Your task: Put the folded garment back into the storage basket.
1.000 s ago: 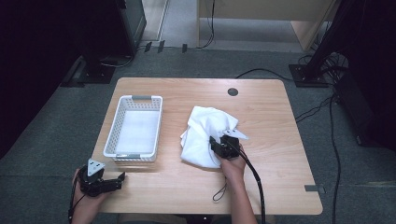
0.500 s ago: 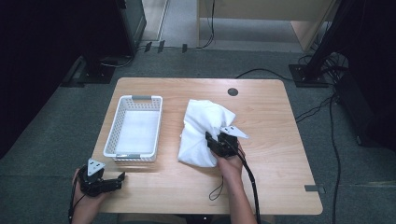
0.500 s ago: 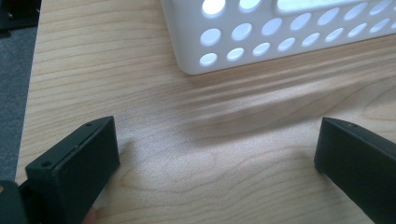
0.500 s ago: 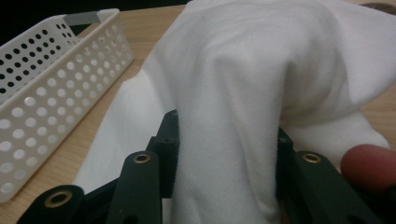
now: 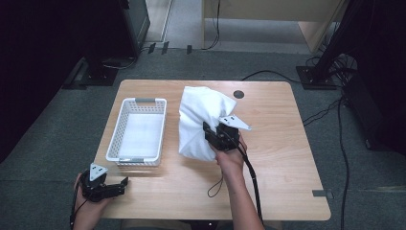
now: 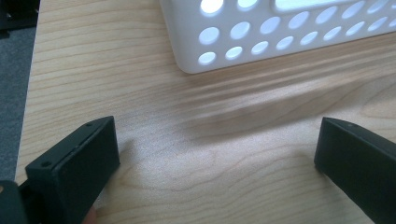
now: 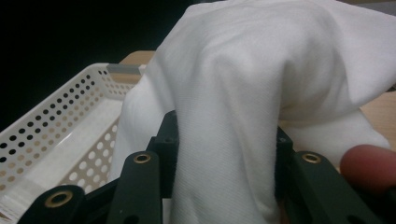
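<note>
A white cloth (image 5: 201, 120) is bunched up and lifted over the middle of the wooden table (image 5: 277, 182). My right gripper (image 5: 213, 136) is shut on a fold of that cloth (image 7: 243, 107), which drapes over its jaws in the right gripper view. To the left stands a white perforated basket (image 5: 138, 130), whose near wall (image 6: 280, 32) appears in the left gripper view. My left gripper (image 5: 119, 184) rests at the table's front left corner, jaws wide open with nothing between them. Bare wood lies between its fingers (image 6: 79, 163).
A round cable hole (image 5: 238, 94) sits in the table's far edge. The right gripper's cable (image 5: 251, 177) trails back over the table toward the person. Dark equipment and cables stand on the grey floor around the table. The basket (image 7: 51, 140) lies left of the cloth.
My right gripper has raised the cloth and pulled it up into a taller bunch, shifting slightly left. The left gripper has stayed in place.
</note>
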Motion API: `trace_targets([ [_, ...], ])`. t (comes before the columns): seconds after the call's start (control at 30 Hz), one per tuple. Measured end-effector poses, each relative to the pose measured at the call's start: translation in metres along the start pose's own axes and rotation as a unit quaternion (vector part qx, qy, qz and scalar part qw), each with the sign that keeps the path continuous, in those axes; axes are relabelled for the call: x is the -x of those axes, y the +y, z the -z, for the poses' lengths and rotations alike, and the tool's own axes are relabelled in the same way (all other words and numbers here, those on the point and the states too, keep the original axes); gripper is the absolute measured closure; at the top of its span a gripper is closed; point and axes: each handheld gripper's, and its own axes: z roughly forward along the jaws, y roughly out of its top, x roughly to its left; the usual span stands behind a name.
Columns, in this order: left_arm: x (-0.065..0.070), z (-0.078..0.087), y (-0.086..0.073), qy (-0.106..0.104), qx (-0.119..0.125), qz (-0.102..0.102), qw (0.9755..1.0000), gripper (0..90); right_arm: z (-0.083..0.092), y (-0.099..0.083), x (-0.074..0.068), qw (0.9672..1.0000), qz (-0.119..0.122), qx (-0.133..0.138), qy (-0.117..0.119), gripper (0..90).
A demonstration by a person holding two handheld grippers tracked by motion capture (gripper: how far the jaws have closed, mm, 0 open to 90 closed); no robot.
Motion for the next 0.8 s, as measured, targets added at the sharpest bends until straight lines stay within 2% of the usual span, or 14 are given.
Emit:
trace_targets([
  [0.53,0.000,0.000,0.000,0.000,-0.001,0.000,1.0000,0.0,-0.006,0.023,-0.022,0.9996,-0.015,0.004,0.025,60.4],
  [0.8,0.000,0.000,0.000,0.000,0.000,0.000,1.0000,0.0,-0.012,0.031,-0.039,0.9992,-0.005,0.007,0.038,60.4],
])
